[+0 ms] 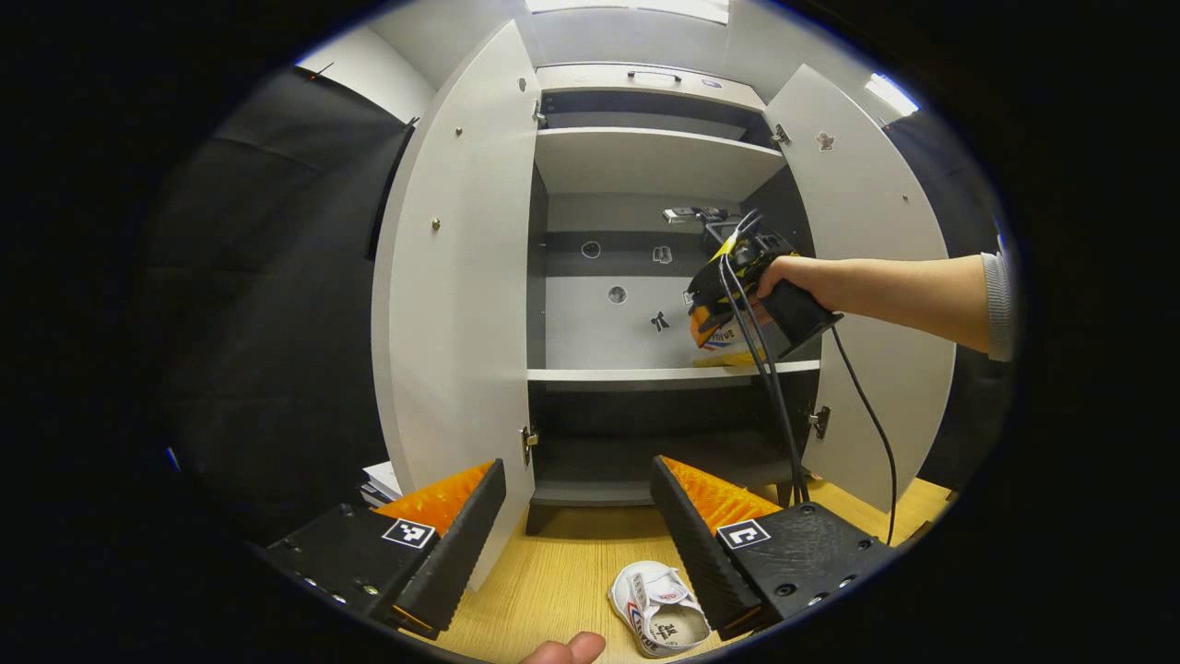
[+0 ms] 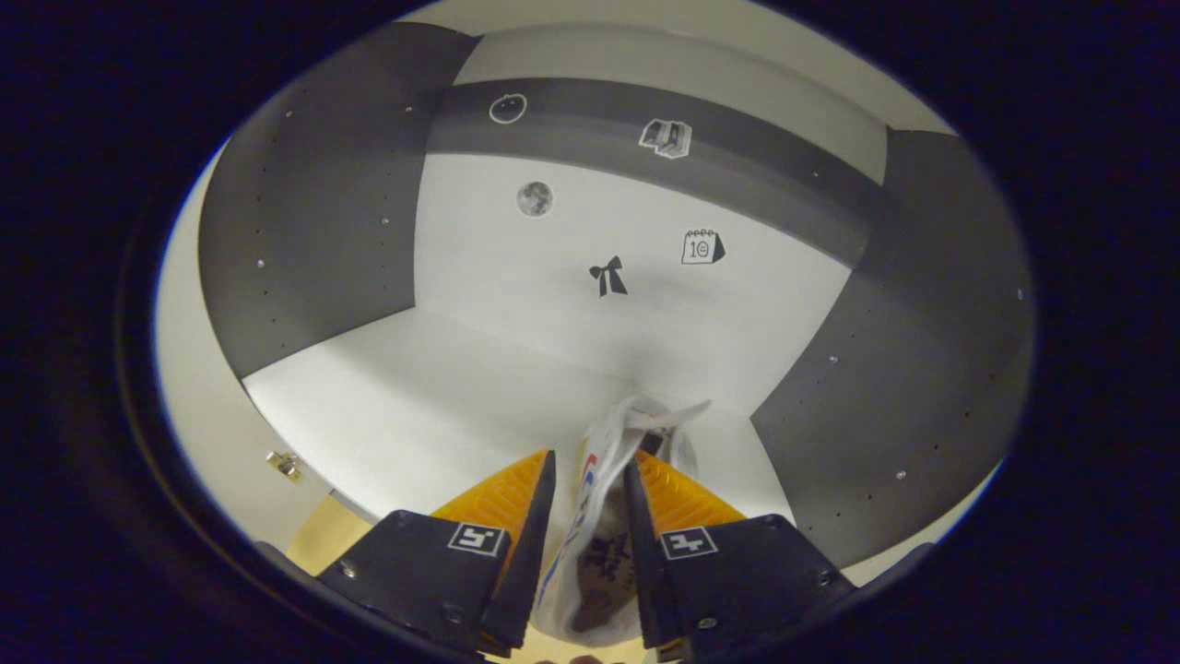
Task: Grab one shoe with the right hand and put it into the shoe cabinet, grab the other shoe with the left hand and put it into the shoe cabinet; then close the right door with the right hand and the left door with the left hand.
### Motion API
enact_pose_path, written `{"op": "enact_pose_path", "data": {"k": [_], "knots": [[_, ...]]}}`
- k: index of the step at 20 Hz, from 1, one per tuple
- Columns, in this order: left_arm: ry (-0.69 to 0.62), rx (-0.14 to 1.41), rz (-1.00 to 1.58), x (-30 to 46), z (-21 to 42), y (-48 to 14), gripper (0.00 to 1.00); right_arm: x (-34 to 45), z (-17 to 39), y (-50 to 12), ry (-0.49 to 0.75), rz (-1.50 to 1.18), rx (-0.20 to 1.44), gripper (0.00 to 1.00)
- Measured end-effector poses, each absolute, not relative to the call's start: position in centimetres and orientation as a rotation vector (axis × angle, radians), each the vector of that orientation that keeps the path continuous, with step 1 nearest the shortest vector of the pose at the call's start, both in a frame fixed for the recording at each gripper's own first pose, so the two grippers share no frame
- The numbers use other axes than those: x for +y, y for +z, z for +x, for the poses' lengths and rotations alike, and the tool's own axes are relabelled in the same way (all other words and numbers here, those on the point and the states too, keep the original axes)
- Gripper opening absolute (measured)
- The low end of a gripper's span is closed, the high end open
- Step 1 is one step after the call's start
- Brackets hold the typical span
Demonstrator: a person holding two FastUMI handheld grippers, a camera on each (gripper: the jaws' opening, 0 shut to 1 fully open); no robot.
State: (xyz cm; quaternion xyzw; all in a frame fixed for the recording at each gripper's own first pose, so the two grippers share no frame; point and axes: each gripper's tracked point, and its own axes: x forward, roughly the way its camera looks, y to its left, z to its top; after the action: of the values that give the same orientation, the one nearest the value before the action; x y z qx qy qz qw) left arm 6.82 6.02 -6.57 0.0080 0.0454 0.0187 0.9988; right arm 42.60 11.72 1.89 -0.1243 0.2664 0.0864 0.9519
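A white shoe [image 2: 599,498] is pinched between the fingers of my right gripper [image 2: 590,480], which is shut on it inside the cabinet, just above the white middle shelf [image 2: 415,397]. In the left gripper view that same gripper [image 1: 728,304] and the hand holding it reach into the right side of the cabinet at the middle shelf [image 1: 645,374]. The other white shoe [image 1: 656,609] lies on the wooden floor, low between the fingers of my left gripper [image 1: 576,493], which stands open in front of the cabinet. Both doors, left door [image 1: 456,295] and right door [image 1: 871,286], stand open.
The cabinet has an upper shelf [image 1: 645,159] and a dark lower compartment [image 1: 645,443]. Cables [image 1: 774,397] hang from the right gripper down past the shelf edge. Small stickers mark the back wall [image 2: 608,277]. A fingertip [image 1: 567,650] shows at the bottom edge.
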Motion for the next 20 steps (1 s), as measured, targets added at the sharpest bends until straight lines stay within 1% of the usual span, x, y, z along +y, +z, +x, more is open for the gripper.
{"op": "enact_pose_path", "data": {"k": [1,2,3,6,7,9,12,13,14,15,17,18,20], "knots": [[0.035,0.093,0.015,6.0,6.8,-6.8,0.95,11.7,42.0,2.7,0.173,-0.250,0.513,0.53],[0.031,0.094,0.014,5.8,6.8,-6.8,0.95,11.7,41.2,3.4,0.173,-0.244,0.484,0.54],[0.028,0.094,0.013,5.7,6.8,-6.8,0.95,11.6,40.4,4.1,0.173,-0.236,0.457,0.63],[0.017,0.095,0.011,5.3,6.8,-7.1,0.95,10.9,37.2,6.3,0.168,-0.178,0.359,0.65],[0.013,0.095,0.010,5.1,6.7,-7.3,0.95,10.7,35.8,6.7,0.178,-0.157,0.333,0.63],[0.005,0.100,0.013,4.7,6.7,-7.5,0.95,10.2,32.8,7.2,0.188,-0.114,0.279,0.64],[-0.005,0.100,0.017,4.2,6.6,-8.0,0.95,8.9,27.7,7.6,0.182,-0.054,0.157,0.64],[-0.015,0.098,0.009,3.8,6.5,-8.2,0.95,8.5,25.9,7.5,0.181,-0.040,0.110,0.70],[-0.027,0.091,-0.001,3.5,6.4,-8.2,0.95,8.1,24.2,7.1,0.173,-0.038,0.066,0.70],[-0.037,0.087,-0.009,3.2,6.3,-8.3,0.95,7.7,22.7,6.7,0.167,-0.046,0.023,0.72],[-0.046,0.096,-0.016,3.0,6.0,-9.1,0.95,7.2,19.4,5.3,0.156,-0.085,-0.042,0.83],[-0.049,0.107,-0.015,2.8,5.9,-9.5,0.95,7.0,17.8,4.8,0.142,-0.099,-0.075,0.81],[-0.047,0.121,0.006,2.7,5.6,-10.2,0.95,6.8,15.3,3.7,0.121,-0.126,-0.135,0.84]]}}
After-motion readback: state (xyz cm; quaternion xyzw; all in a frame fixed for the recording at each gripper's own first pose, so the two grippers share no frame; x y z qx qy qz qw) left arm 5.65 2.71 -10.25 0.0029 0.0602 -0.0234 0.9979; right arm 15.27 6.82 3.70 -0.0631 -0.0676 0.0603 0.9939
